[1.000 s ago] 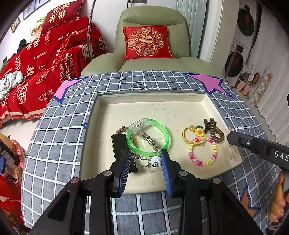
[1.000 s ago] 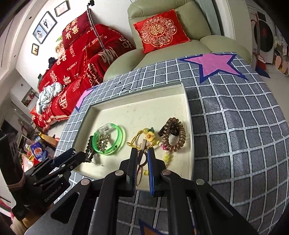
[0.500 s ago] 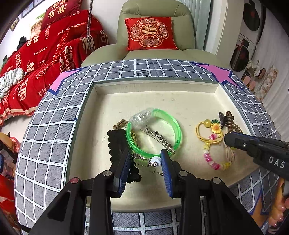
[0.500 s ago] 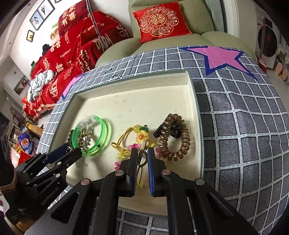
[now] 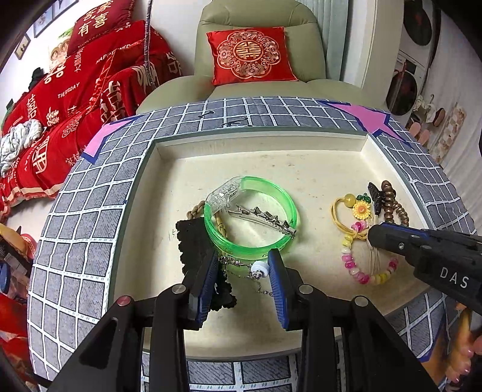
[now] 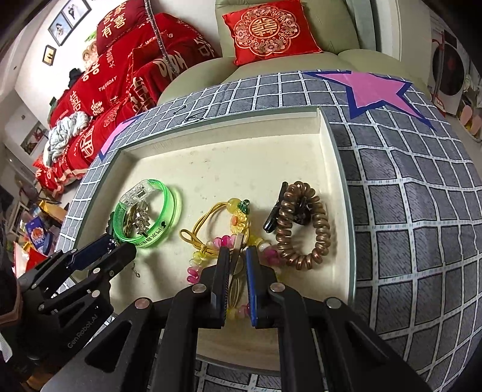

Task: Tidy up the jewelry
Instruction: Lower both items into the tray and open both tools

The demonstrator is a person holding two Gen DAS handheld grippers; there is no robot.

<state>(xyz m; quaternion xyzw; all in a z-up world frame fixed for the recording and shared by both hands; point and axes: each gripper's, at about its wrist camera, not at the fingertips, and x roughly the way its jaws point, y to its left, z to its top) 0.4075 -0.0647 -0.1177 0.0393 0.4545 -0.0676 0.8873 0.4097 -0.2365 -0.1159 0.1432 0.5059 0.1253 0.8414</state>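
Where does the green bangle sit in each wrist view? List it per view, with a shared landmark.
Left wrist view: green bangle at centre, just beyond the left gripper.
Right wrist view: green bangle at left of the tray.
Shared landmark: the sunflower hair tie, right of the bangle in both.

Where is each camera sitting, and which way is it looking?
Left wrist view: sits on the left gripper, looking down along its fingers at the green bangle in the tray; the right gripper pokes in, with fingers of the person's hand at the lower right.
Right wrist view: sits on the right gripper, looking down at the beaded bracelet and brown coil hair tie; the left gripper shows at the left.
Both views share the tray, bangle, bracelet, armchair and red cushion.
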